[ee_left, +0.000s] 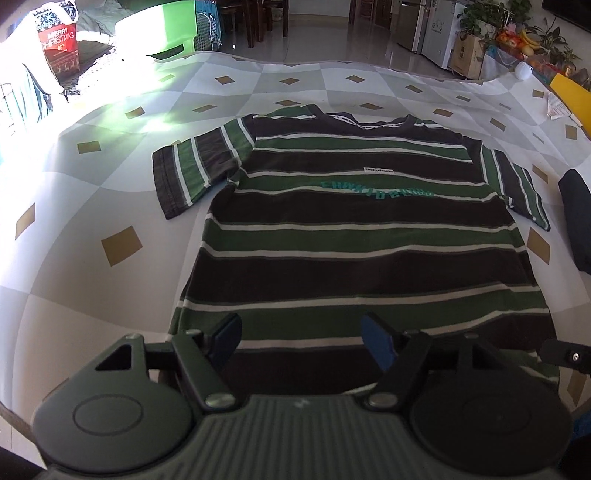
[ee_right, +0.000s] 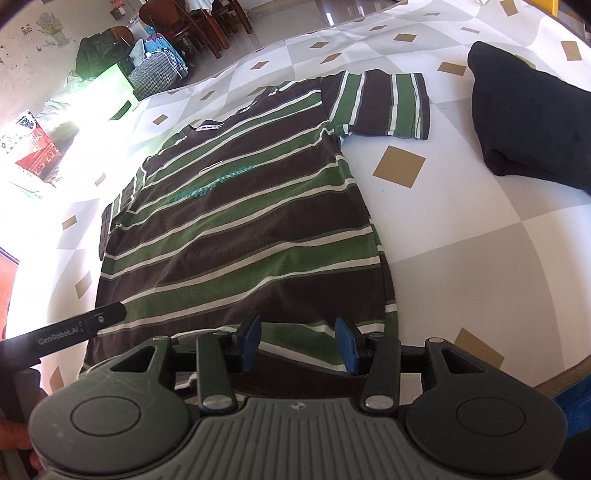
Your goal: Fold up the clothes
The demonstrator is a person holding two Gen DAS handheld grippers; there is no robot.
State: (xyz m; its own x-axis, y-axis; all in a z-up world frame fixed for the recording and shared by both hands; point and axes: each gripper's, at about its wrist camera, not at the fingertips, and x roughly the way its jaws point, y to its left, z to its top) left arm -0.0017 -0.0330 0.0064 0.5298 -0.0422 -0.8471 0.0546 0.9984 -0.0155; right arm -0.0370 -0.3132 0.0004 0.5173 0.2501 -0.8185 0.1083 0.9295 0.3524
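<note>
A striped T-shirt (ee_left: 351, 236) in dark brown, green and white lies flat and face up on the checked tablecloth (ee_left: 110, 184), collar at the far side and both sleeves spread out. My left gripper (ee_left: 301, 332) hovers over the left part of the near hem, jaws wide open with only flat cloth showing between the blue pads. In the right wrist view the same T-shirt (ee_right: 240, 229) runs away from my right gripper (ee_right: 298, 334), which stands open over the hem's right part. A black finger of the left gripper (ee_right: 74, 330) shows at the shirt's lower left corner.
A folded dark garment (ee_right: 535, 122) lies on the cloth to the right of the shirt. Beyond the table's far left are a red Christmas bag (ee_left: 59, 44) and a green box (ee_left: 162, 29). A paper slip (ee_left: 556, 107) and a yellow object (ee_left: 572, 96) sit far right.
</note>
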